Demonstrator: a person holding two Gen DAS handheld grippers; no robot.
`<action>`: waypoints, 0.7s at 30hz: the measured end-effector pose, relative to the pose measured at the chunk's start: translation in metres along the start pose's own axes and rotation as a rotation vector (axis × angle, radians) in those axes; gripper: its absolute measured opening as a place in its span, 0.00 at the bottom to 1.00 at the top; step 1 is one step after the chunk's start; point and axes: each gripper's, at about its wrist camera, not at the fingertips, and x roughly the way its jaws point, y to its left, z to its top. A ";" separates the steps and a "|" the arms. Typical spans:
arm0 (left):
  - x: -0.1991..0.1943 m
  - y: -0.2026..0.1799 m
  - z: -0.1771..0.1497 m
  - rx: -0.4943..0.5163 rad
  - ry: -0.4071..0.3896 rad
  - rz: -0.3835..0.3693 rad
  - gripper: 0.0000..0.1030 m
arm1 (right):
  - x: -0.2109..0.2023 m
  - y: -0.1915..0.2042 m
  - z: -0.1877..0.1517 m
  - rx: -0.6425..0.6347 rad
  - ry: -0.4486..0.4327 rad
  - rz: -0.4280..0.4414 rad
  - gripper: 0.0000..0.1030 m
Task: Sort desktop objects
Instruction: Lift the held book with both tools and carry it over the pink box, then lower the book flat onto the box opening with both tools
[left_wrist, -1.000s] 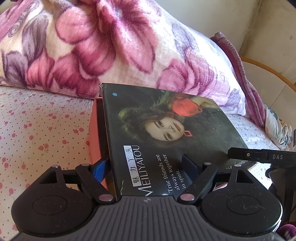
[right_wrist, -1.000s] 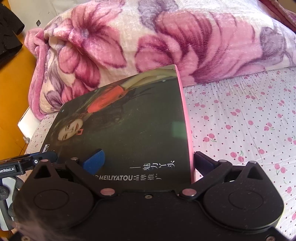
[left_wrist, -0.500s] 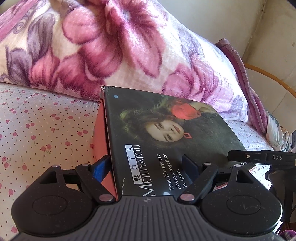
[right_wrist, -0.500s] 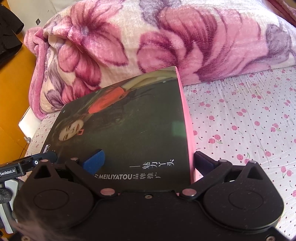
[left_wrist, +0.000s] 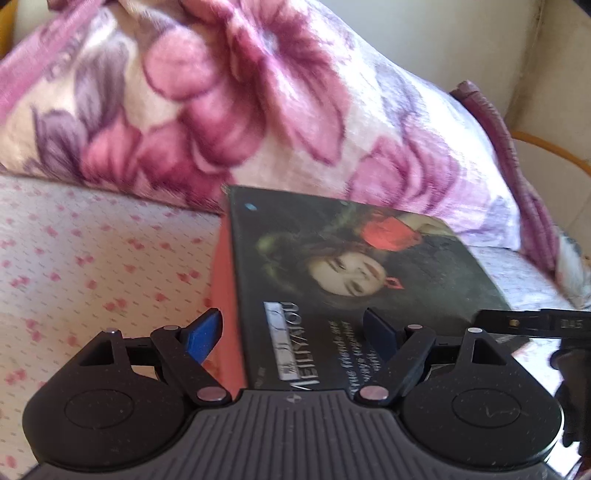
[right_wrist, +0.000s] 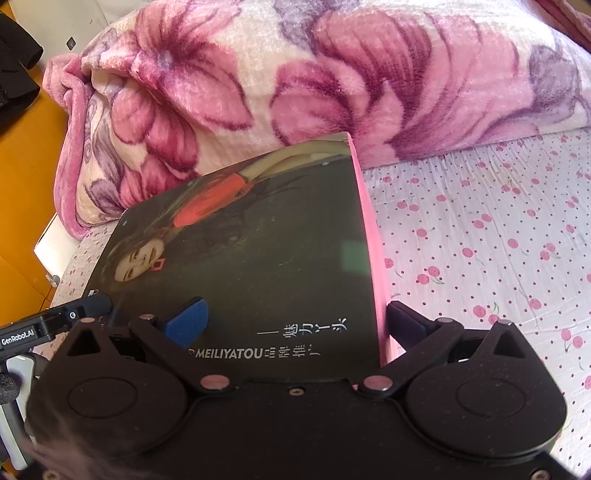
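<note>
A flat box with a dark lid showing a woman's face and "MEILIYATOU" lettering (left_wrist: 354, 280) and pink sides lies on the cherry-print bed sheet, its far edge against a flowered blanket. My left gripper (left_wrist: 291, 328) straddles its near left corner, and its blue left fingertip (left_wrist: 201, 332) now stands apart from the pink side. The box also shows in the right wrist view (right_wrist: 258, 251), where my right gripper (right_wrist: 295, 317) is closed on its near right corner, one pad on the lid and one on the pink side.
A thick pink and purple flowered blanket (right_wrist: 332, 81) is piled behind the box. The cherry-print sheet (right_wrist: 498, 240) spreads to the right. An orange floor and dark item (right_wrist: 18, 74) lie past the bed's left edge.
The left gripper's jaws have spread, and its left finger has come off the box's pink side. The left view has shifted and blurred. The right gripper still holds its corner.
</note>
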 end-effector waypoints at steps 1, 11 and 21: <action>-0.002 0.000 -0.001 0.004 -0.017 0.024 0.81 | -0.001 0.000 0.000 -0.005 -0.009 -0.004 1.00; -0.005 -0.004 0.002 0.054 -0.094 0.026 0.81 | 0.001 -0.001 0.000 -0.049 -0.042 -0.055 1.00; 0.010 0.021 -0.005 -0.086 -0.026 0.046 0.74 | 0.008 -0.027 -0.003 0.114 -0.016 0.087 1.00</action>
